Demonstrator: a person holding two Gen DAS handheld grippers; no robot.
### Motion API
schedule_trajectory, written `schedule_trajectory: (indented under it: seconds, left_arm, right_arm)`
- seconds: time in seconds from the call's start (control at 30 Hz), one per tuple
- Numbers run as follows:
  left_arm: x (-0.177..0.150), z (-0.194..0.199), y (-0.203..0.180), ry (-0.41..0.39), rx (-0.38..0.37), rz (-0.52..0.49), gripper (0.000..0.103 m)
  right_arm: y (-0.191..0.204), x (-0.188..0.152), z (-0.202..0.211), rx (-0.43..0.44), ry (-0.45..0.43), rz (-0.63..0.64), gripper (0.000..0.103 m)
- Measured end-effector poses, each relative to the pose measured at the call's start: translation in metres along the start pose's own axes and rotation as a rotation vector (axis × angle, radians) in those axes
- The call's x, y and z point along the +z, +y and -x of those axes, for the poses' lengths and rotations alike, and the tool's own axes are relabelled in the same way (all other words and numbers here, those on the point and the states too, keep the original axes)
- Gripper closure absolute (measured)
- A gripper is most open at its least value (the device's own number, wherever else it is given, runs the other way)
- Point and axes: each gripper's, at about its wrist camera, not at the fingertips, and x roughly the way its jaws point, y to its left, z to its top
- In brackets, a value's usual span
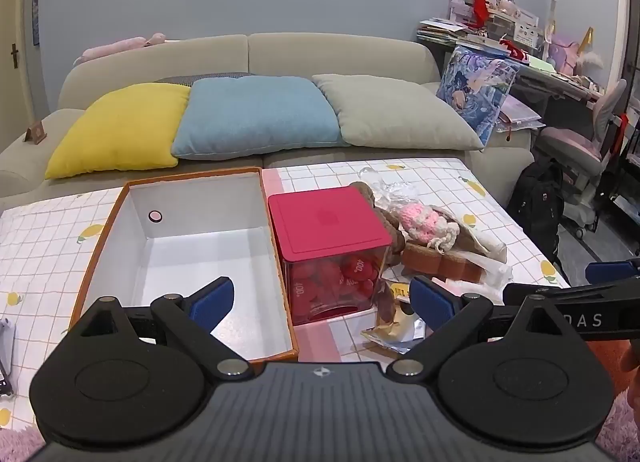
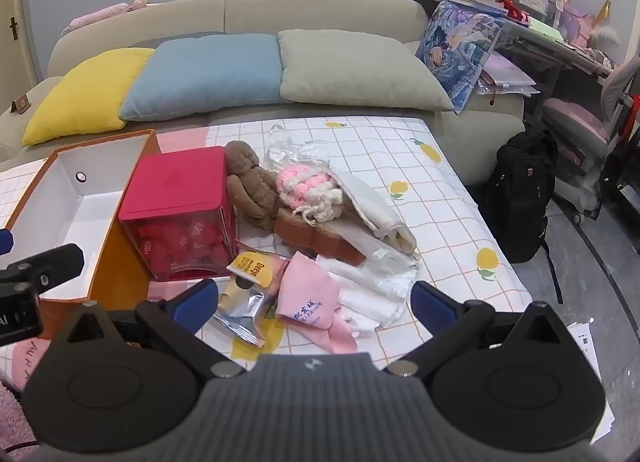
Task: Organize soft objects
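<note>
An empty orange box with a white inside (image 1: 188,258) (image 2: 76,209) lies on the tablecloth, a red-lidded clear container (image 1: 326,221) (image 2: 180,185) of red pieces to its right. Beyond that is a heap of soft things: a brown plush toy (image 2: 252,185), a pink-and-white knitted toy (image 2: 306,185) (image 1: 420,217), a pink cloth (image 2: 310,298), white cloths (image 2: 368,302) and cream fabric (image 2: 380,213). My left gripper (image 1: 322,300) hovers open over the box's near end and the container. My right gripper (image 2: 316,300) hangs open above the pink cloth, touching nothing.
Foil and yellow snack packets (image 2: 248,282) lie near the container. A brown cookie-shaped item (image 2: 316,238) and clear plastic bag (image 2: 296,153) sit in the heap. Behind the table stands a sofa with yellow (image 1: 120,129), blue (image 1: 256,113) and grey (image 1: 392,113) pillows. A black backpack (image 2: 520,197) rests on the floor at right.
</note>
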Motion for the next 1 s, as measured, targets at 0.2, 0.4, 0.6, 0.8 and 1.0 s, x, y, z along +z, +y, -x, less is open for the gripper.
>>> schedule_trajectory:
  seconds: [0.2,0.4,0.6,0.8,1.0]
  left_arm:
    - [-0.004,0.000,-0.001,0.004,-0.001,-0.013,0.000]
    - [-0.007,-0.003,-0.001,0.010,0.001,-0.015,0.000]
    - [-0.007,-0.002,-0.005,0.011,0.003,-0.012,0.000]
    - [-0.007,-0.002,-0.005,0.014,0.003,-0.012,0.000]
    - [-0.008,-0.002,-0.005,0.020,0.002,-0.013,0.000]
  right_arm:
    - [0.002,0.002,-0.001,0.001,0.014,0.000,0.003]
    - [-0.006,-0.006,-0.003,0.003,0.011,0.001,0.003]
    - [-0.001,-0.003,-0.002,-0.012,0.014,0.011,0.003]
    - [0.001,-0.002,-0.002,-0.017,0.019,0.012,0.003]
    - [0.000,-0.002,-0.002,-0.020,0.024,0.011,0.003]
